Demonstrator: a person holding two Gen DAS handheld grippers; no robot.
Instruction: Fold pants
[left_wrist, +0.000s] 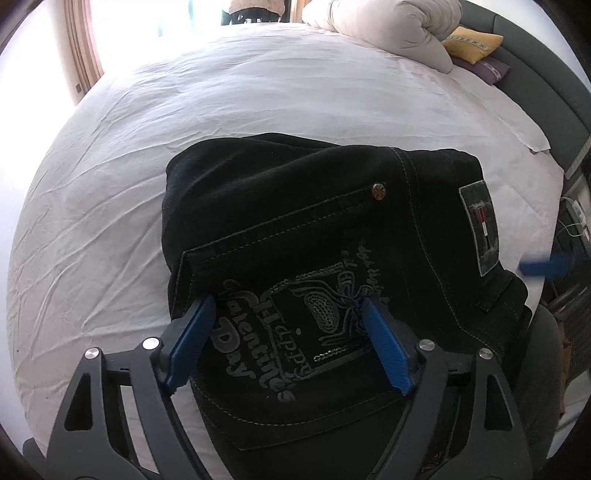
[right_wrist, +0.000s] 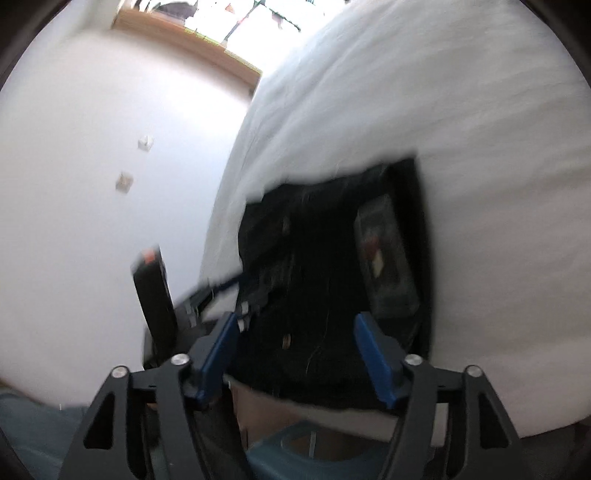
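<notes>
Black jeans (left_wrist: 314, 229) lie folded into a compact stack on the white bed sheet (left_wrist: 147, 140), back pocket with grey embroidery facing up and a label patch (left_wrist: 480, 229) at the right. My left gripper (left_wrist: 286, 306) is open, its blue fingers spread just above the pocket, holding nothing. My right gripper (right_wrist: 295, 325) is open and empty, close above the near edge of the jeans (right_wrist: 332, 266) in a blurred right wrist view. One of its blue fingers (left_wrist: 543, 264) shows at the right edge of the left wrist view.
A rolled beige duvet (left_wrist: 388, 26) and yellow and purple cushions (left_wrist: 472, 44) lie at the head of the bed by a grey headboard (left_wrist: 554, 74). A white wall (right_wrist: 92, 166) and a dark box (right_wrist: 153, 295) stand beside the bed.
</notes>
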